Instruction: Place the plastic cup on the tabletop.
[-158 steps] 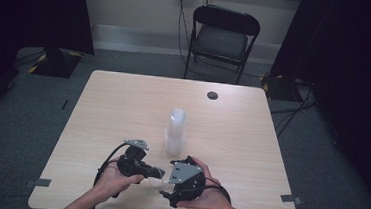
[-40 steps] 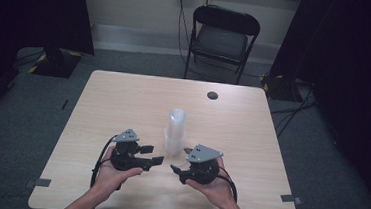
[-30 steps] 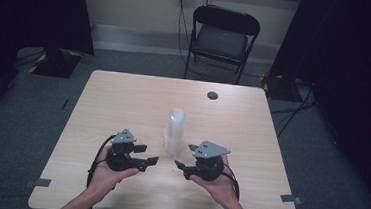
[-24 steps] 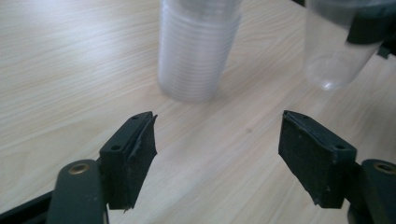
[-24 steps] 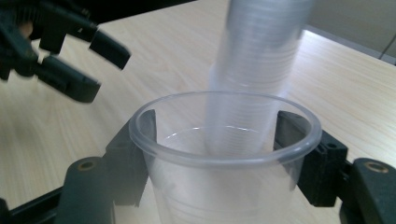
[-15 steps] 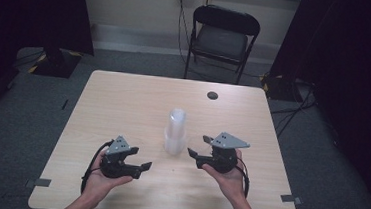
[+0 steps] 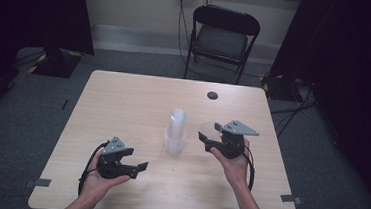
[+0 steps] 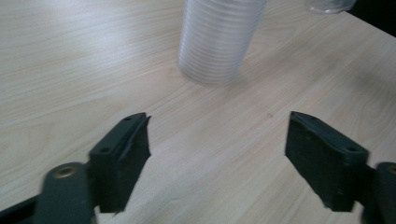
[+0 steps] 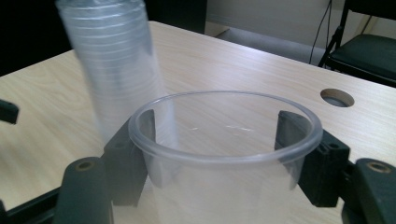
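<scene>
A single clear plastic cup (image 9: 224, 154) sat clamped between the jaws of the right gripper (image 7: 210, 136), newly lifted just right of the tall stack of clear plastic cups (image 7: 176, 131) mid-table. Nearer, the left gripper (image 7: 138, 167) had drawn back, jaws spread and empty. Separation looked done; placing the cup likely came next.

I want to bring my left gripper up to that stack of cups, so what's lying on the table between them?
Nothing. In the left gripper view, bare wood runs from the open left gripper to the stack of cups; the high view agrees.
</scene>
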